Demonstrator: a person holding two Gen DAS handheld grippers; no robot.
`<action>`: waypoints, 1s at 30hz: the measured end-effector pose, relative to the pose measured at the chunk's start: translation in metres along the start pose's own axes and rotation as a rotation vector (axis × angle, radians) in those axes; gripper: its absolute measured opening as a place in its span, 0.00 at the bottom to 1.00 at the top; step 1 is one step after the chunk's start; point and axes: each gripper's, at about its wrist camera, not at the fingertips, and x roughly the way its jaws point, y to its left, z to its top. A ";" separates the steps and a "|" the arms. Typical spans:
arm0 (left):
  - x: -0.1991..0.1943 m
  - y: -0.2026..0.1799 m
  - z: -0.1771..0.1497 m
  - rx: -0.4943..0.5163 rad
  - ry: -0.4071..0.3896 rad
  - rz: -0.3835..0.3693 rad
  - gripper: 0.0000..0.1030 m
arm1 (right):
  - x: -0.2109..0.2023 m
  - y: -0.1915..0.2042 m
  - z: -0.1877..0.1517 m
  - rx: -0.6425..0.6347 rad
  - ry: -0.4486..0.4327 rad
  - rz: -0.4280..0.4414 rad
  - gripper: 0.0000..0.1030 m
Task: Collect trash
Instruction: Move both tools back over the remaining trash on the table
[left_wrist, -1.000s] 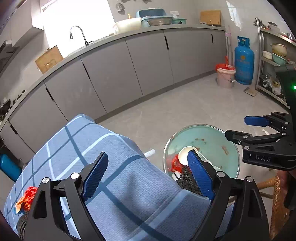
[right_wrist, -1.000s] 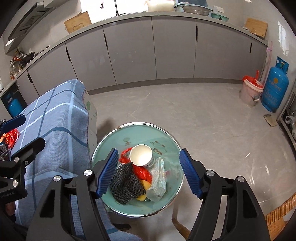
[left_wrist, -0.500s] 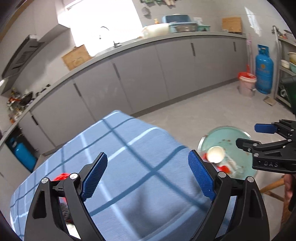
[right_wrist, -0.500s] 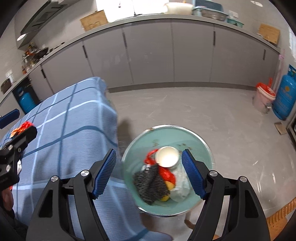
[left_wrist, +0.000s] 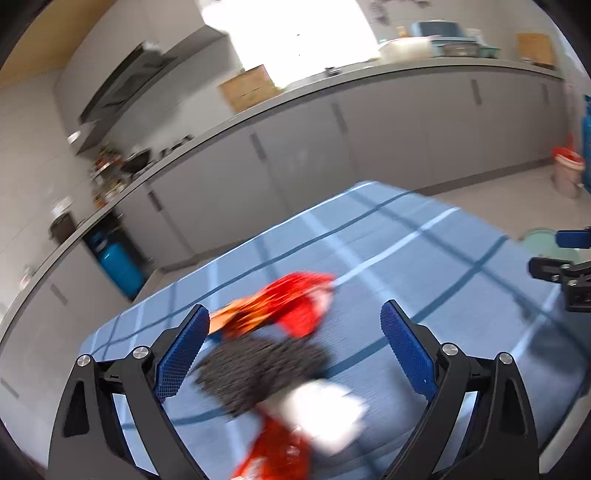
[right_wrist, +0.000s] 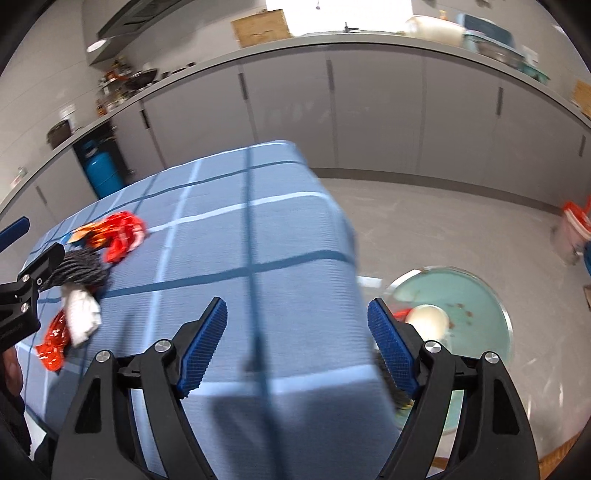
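Your left gripper (left_wrist: 291, 350) hangs over a small heap of trash on the tabletop (left_wrist: 424, 258), which is covered with a blue checked cloth, and its jaws stand wide open with nothing between them. The heap lies at the left end of the cloth: a dark mesh scrubber (left_wrist: 258, 369) in the middle, a red wrapper (left_wrist: 295, 302) touching it at 12 o'clock, a crumpled white tissue (left_wrist: 325, 413) at 5 o'clock, and a second red wrapper (left_wrist: 273, 454) at 6 o'clock. The picture is smeared, so you cannot tell the exact edges. All of it looks light and soft; I judge the wrappers to be slick and crinkly, liable to slide out of a shallow pinch, while the scrubber should be springy and give the pads good bite. Take the scrubber across its thick middle, or pinch a wrapper where it is bunched, not at a flat edge. Your left gripper points down and forward at the heap, level across its two pads. Your right gripper (right_wrist: 295, 350) waits near the tabletop's right edge, jaws equally wide and empty, with the green bin (right_wrist: 480, 295) on the floor at its 3 o'clock; a white cup (right_wrist: 428, 321) and other scraps already lie in it.
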 end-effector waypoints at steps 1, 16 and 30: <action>0.002 0.011 -0.005 -0.017 0.012 0.016 0.90 | 0.002 0.007 0.001 -0.009 0.002 0.009 0.76; 0.026 0.062 -0.047 -0.149 0.126 0.018 0.91 | 0.025 0.098 0.003 -0.129 0.042 0.116 0.77; 0.037 0.065 -0.049 -0.189 0.152 -0.018 0.90 | 0.028 0.110 -0.004 -0.144 0.061 0.138 0.77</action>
